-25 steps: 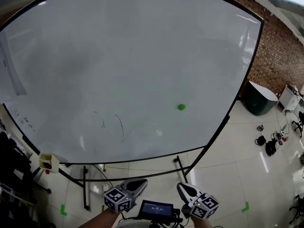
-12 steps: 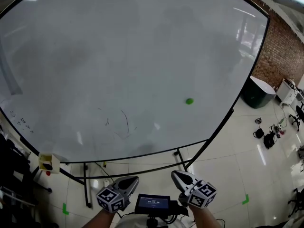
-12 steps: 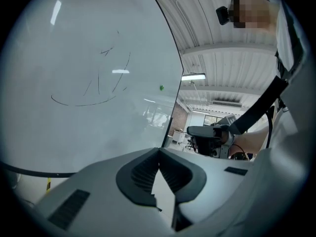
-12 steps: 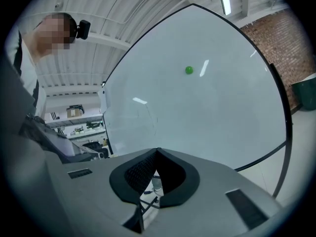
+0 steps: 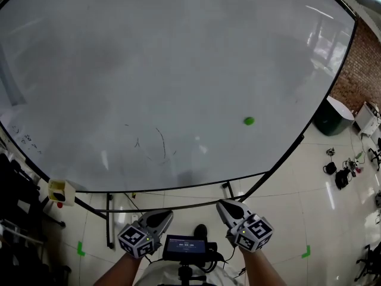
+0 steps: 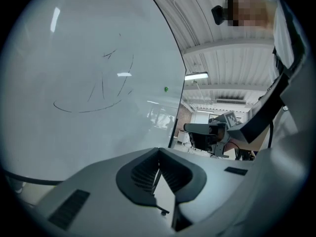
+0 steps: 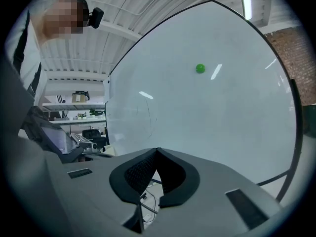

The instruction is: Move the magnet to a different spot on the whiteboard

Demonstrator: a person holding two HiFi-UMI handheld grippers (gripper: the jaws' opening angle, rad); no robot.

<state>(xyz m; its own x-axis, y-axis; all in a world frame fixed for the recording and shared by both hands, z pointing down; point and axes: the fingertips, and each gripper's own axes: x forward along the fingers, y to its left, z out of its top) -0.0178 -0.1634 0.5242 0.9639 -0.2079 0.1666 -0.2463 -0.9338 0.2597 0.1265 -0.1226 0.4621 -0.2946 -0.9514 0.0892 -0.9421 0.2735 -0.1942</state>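
**On the whiteboard (image 5: pixel 178 70): magnet (image 5: pixel 249 121) at the lower right, both pairs of tongs closed and empty**

At the bottom of the head view, two hands hold the tongs side by side, low in front of the whiteboard and well apart from it. The left tongs (image 5: pixel 162 215) point up and a little to the right. The right tongs (image 5: pixel 221 204) point up and a little to the left. Between the two hands there is a small screen (image 5: pixel 186 247) on a mount.

In the left gripper view the two jaws meet at their tips and nothing is between them. The right gripper view shows the same thing: the jaws are together and they hold nothing.

The magnet is small, round and green. It sits on the lower right part of the whiteboard, near the right edge of the frame, and neither pair of tongs touches it. To the left of it, in the lower middle of the board, there are some thin pen marks (image 5: pixel 161 145). The right gripper view shows the magnet above the jaws and a little to the right. In the left gripper view it is only a tiny green dot near the board's edge.

The board stands on a dark stand on a shiny tiled floor (image 5: pixel 280 219). A small yellow box (image 5: pixel 59 191) sits at its lower left corner. On the right there is a brick wall (image 5: pixel 357 64) with a dark bin (image 5: pixel 330 117) near it.
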